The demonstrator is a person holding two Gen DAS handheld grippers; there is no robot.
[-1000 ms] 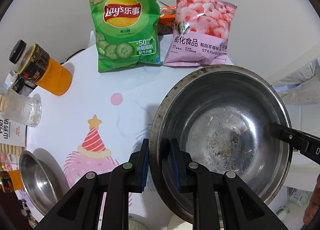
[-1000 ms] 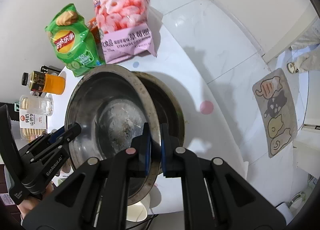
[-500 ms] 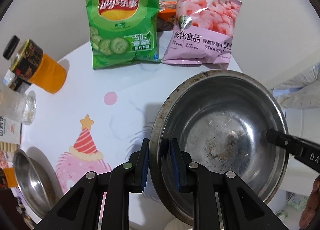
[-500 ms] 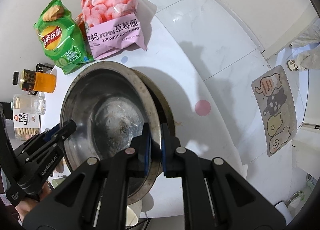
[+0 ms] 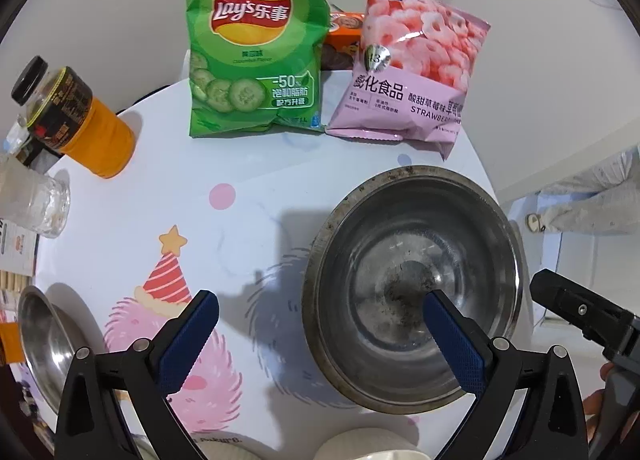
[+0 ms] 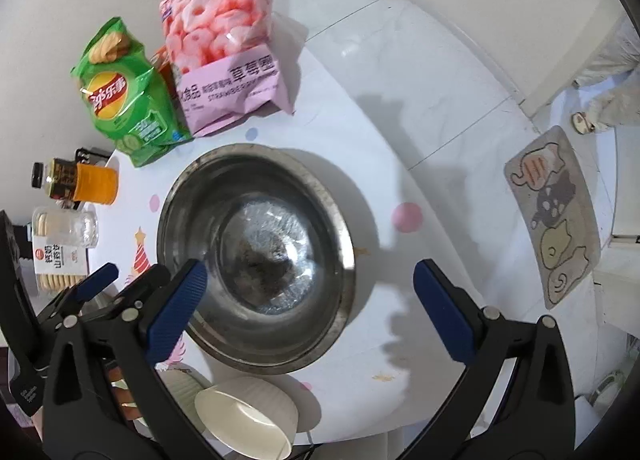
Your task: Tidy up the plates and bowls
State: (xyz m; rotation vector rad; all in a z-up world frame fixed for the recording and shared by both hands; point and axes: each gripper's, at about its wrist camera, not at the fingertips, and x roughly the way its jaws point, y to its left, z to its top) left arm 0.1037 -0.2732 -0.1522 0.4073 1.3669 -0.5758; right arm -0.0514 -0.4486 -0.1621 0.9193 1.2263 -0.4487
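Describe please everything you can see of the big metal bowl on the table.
The big metal bowl looks like stainless steel, round and deep, with a stained, speckled rim and dark residue on its shiny bottom. It sits upright on the white patterned table, nested in a second metal bowl whose rim shows along one side. Nothing grips it: both grippers' blue fingers are spreading off its rim.

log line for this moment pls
step: release | large steel bowl: on table | left gripper: jaws opening, off rim | right gripper: jaws opening, off rim
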